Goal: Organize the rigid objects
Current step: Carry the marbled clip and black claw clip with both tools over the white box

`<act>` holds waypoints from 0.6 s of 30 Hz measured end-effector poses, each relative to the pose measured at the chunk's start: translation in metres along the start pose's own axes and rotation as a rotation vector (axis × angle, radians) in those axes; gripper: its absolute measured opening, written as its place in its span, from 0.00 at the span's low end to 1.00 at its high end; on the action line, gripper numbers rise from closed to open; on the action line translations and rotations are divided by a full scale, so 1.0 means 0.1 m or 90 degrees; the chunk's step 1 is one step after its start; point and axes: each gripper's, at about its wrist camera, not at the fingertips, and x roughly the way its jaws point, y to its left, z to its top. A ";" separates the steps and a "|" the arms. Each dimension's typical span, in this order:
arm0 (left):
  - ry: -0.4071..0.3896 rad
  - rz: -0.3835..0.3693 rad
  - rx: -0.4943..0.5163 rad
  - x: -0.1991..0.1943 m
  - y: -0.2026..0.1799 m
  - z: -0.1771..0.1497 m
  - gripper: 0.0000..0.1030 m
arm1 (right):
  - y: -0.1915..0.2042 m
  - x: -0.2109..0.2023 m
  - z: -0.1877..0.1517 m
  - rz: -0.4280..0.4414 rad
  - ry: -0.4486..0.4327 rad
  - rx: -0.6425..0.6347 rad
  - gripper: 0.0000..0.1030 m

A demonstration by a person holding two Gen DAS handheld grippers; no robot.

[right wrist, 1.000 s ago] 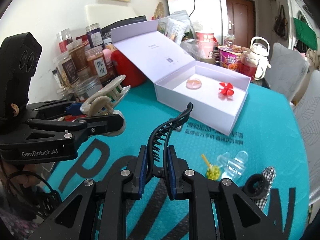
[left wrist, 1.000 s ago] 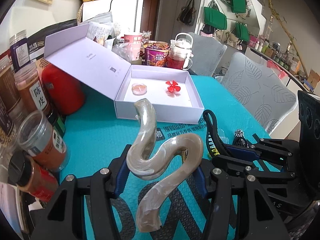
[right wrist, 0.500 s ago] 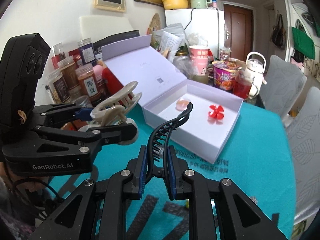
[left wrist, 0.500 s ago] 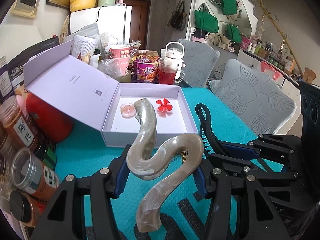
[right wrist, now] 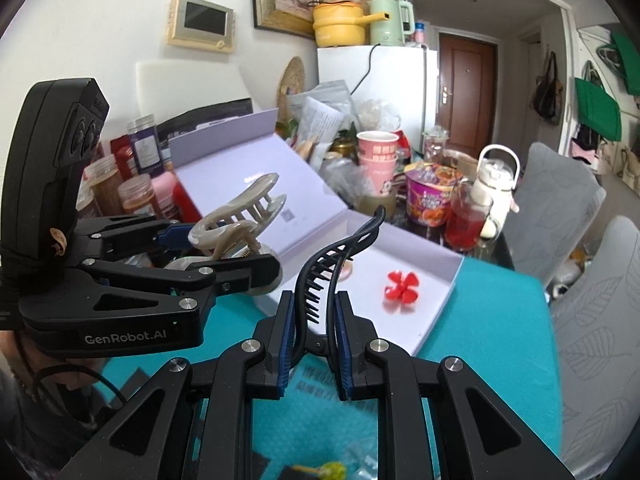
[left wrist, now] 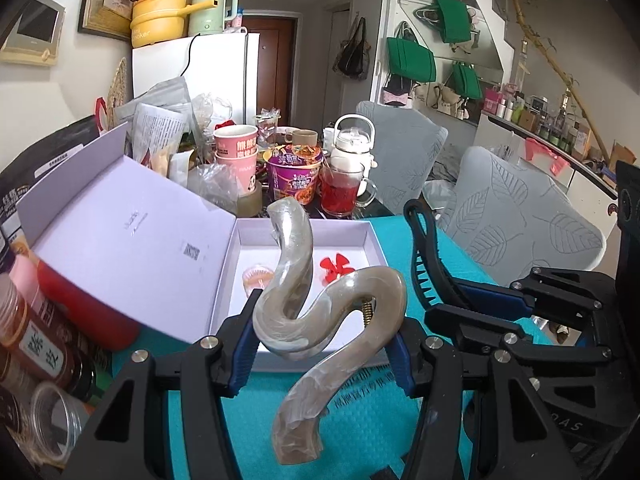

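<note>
Pearly beige and marbled, a big hair claw (left wrist: pixel 320 312) sits clamped between the blue pads of the left gripper (left wrist: pixel 322 346), its curved arms rising above the fingers and its tail hanging below them. The gripper is held above the surface, level, pointing at the open white box (left wrist: pixel 304 240). Beside it on the right, the right gripper (right wrist: pixel 314 338) is held at about the same height, its fingers narrow and pressed on the base of a black hair claw (right wrist: pixel 332 264) whose toothed spine curves upward. Both claws are in the air, just short of the box's near wall.

Inside the box lie a red flower clip (right wrist: pixel 401 286) and a small pinkish round piece (left wrist: pixel 257 276); its lid leans open to the left. The surface (right wrist: pixel 492 332) wears a teal cloth. Spice jars (right wrist: pixel 136 196) crowd its left edge. Behind the box stand pink paper cups (left wrist: pixel 235 152), a purple noodle cup (left wrist: pixel 295 176), a glass of red drink (left wrist: pixel 340 192) and a white kettle (left wrist: pixel 354 148). Grey leaf-patterned chairs (left wrist: pixel 524 220) stand to the right, a white fridge (right wrist: pixel 400 88) farther back.
</note>
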 end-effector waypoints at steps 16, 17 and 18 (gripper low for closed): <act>-0.018 0.014 0.026 0.47 0.13 0.53 0.53 | -0.39 0.36 0.47 -0.009 -0.011 0.004 0.19; -0.015 0.013 0.028 0.52 0.14 0.55 0.53 | -0.41 0.40 0.49 -0.011 -0.010 0.006 0.19; -0.013 0.010 0.026 0.56 0.17 0.58 0.53 | -0.44 0.45 0.52 -0.014 -0.005 0.007 0.19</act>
